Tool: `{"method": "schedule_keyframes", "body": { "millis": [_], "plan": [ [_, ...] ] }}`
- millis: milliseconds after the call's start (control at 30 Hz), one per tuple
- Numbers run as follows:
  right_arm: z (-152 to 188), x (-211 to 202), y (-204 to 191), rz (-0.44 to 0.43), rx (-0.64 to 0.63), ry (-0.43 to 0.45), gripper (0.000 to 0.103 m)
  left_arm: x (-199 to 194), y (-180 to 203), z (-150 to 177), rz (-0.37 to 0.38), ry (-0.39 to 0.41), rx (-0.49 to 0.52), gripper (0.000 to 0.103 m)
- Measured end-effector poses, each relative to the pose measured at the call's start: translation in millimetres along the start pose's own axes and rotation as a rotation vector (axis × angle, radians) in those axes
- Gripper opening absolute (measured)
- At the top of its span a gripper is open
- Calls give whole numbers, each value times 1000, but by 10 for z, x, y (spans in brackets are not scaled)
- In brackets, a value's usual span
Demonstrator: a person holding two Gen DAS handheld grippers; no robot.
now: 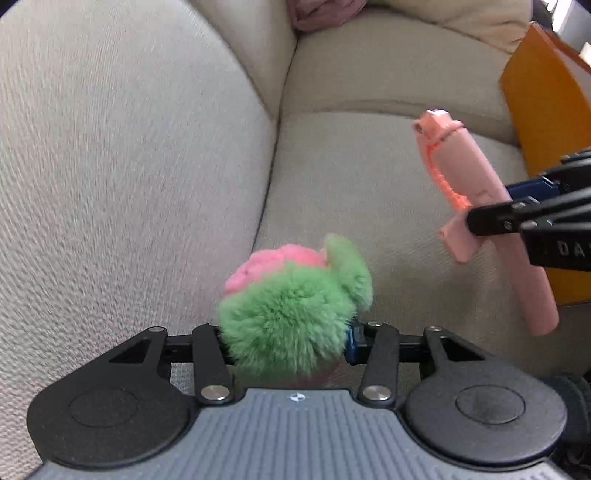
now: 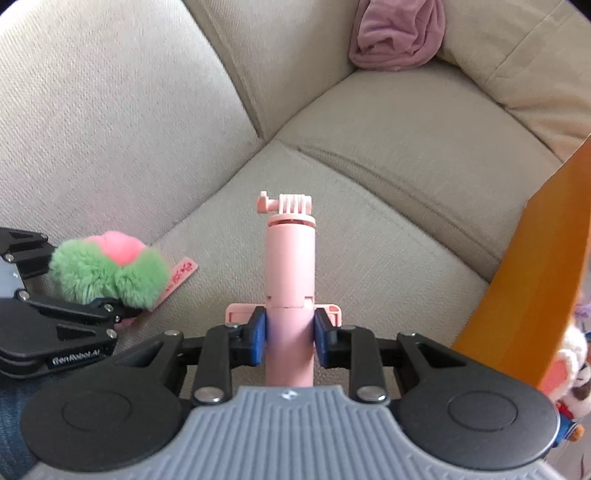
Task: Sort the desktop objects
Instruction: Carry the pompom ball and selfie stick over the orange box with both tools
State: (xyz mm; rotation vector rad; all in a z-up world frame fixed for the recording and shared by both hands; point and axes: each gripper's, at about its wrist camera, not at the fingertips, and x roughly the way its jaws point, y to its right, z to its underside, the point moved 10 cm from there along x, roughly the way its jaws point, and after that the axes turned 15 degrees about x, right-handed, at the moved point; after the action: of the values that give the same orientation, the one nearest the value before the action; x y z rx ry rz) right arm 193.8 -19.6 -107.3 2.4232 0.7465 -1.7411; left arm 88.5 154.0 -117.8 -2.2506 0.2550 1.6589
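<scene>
A fluffy green and pink plush ball (image 1: 284,314) lies on the beige sofa seat (image 1: 369,192), filling the gap between the jaws of my left gripper (image 1: 286,347). Its fur bulges over both pads, so the grip reads as shut on it. In the right wrist view the plush ball (image 2: 107,273) shows a pink tag, with the left gripper (image 2: 74,280) around it. My right gripper (image 2: 290,339) is shut on a pink selfie stick (image 2: 291,266), blue pads pressing its shaft below the mount head. From the left wrist the selfie stick (image 1: 465,166) slants up in the right gripper (image 1: 495,206).
An orange board (image 2: 524,277) stands at the seat's right edge, also in the left wrist view as the orange board (image 1: 546,122). A mauve cloth (image 2: 399,33) lies in the sofa's back corner. Soft toys (image 2: 569,369) sit beyond the board. A person's jeans (image 2: 11,413) show lower left.
</scene>
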Motion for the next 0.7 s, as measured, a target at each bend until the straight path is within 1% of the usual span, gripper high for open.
{"method": "schedule_keyframes", "body": {
  "millis": [100,267,367,567,633,700],
  "plan": [
    [-77,-126,-13,-22,14,20,28,-165,57,-139,6,48,8,53],
    [-223,-310,-12,-24,34,67,28,-502,97,-438,9,141,8,53],
    [-334,-549,55,-35,51,107,28,-734,123,-619,13,200,15,53],
    [-593,-1121,197,-66,89,213,28,-1200,213,-1092,12,315,54,53],
    [-665,-1304,271,-66,97,249,28,-1383,341,-1122,15,345,70,53],
    [-735,-1457,369,-60,105,277,28,-1453,487,-1290,26,370,90,53]
  ]
}}
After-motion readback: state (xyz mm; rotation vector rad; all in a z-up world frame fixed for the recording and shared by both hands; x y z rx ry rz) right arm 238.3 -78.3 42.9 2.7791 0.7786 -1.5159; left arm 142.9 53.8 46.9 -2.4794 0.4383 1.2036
